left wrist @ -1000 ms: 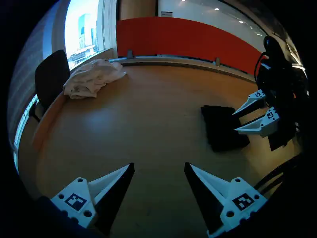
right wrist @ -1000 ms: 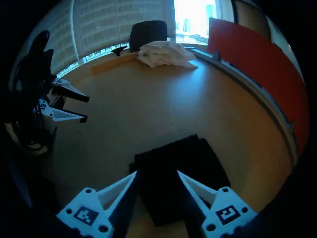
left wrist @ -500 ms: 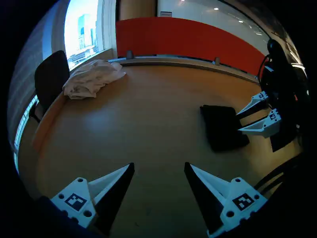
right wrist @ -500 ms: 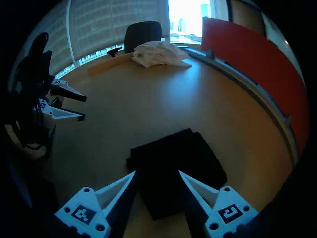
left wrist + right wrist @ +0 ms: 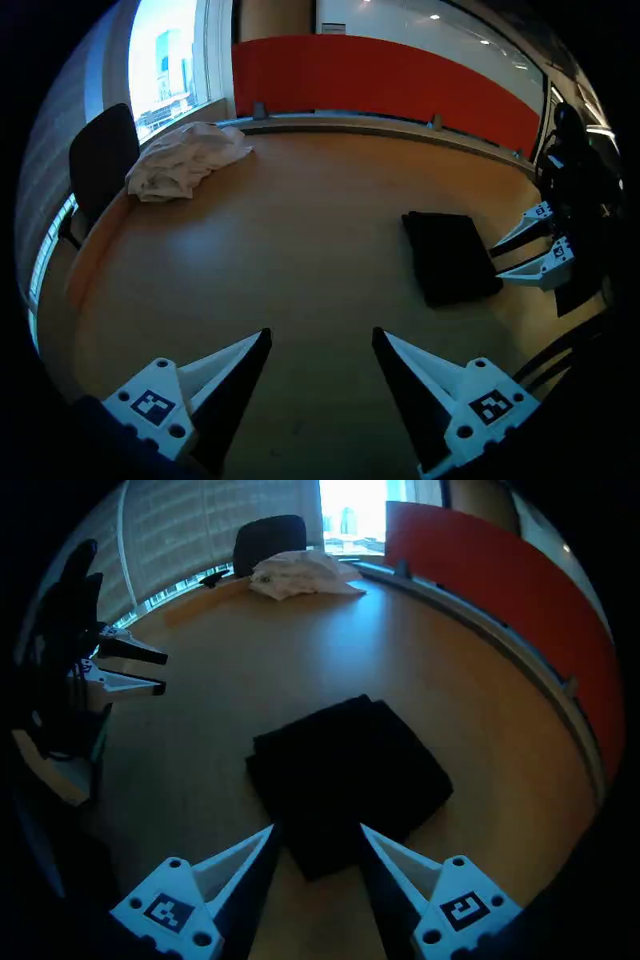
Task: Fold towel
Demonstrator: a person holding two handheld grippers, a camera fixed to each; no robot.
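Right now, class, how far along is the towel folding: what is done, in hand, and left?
Done: the black towel lies as a compact folded rectangle on the table. In hand: nothing; the right gripper is open at its near edge, the left gripper open over bare wood. Left: possibly the crumpled white cloth heap at the far corner.

The right gripper has drawn back from the towel. A second ago, in the left gripper view, its fingertips reached over the towel's right part; now they sit at the towel's right edge. In the right gripper view the towel lies farther ahead of the gripper, with far more of it showing and just its near corner between the fingers.
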